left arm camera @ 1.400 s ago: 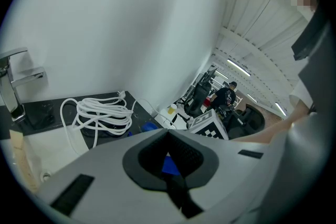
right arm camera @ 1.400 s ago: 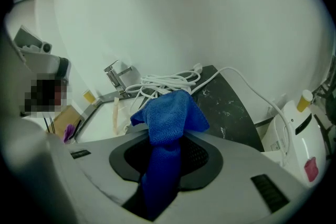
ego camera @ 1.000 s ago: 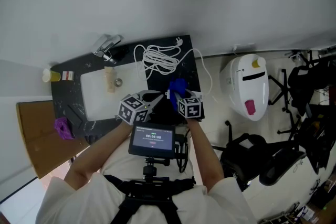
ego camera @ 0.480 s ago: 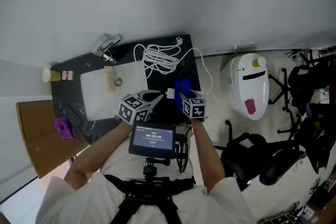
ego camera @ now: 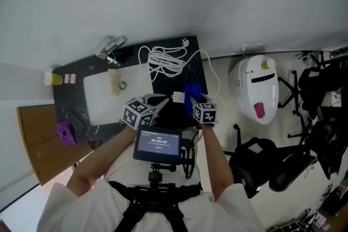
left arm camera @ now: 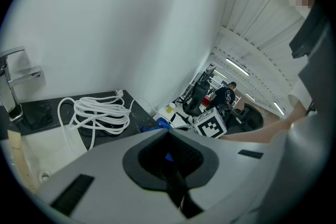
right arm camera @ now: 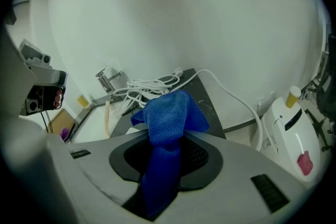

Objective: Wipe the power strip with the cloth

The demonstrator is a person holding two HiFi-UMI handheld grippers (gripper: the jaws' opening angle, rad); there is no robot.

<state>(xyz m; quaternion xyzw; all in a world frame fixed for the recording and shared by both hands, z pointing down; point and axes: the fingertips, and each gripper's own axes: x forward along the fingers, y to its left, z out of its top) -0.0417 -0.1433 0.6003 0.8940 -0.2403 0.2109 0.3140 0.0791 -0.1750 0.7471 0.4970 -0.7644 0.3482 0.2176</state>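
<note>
A blue cloth (right arm camera: pixel 168 118) sticks up from my right gripper (right arm camera: pixel 169 140), which is shut on it. In the head view the cloth (ego camera: pixel 191 91) hangs over the right end of the dark counter (ego camera: pixel 196 70), ahead of the right gripper (ego camera: pixel 193 101). The coiled white cable (ego camera: pixel 165 60) with its plug (ego camera: pixel 185 41) lies at the back of the counter. A small white block (ego camera: pixel 178 97), too small to identify, sits just off the tips of my left gripper (ego camera: pixel 166 99). The left gripper (left arm camera: pixel 169 139) has its jaws together, and I make out nothing between them.
A white sink (ego camera: pixel 100 96) with a chrome tap (ego camera: pixel 110 49) fills the counter's left half. One white cable strand (ego camera: pixel 215 81) drops off the right edge toward a white appliance (ego camera: pixel 255 89) on the floor. Black chairs (ego camera: pixel 272 163) stand at the right.
My right gripper has carried the blue cloth a little to the right along the counter's front. The left gripper and the white block have stayed put.
</note>
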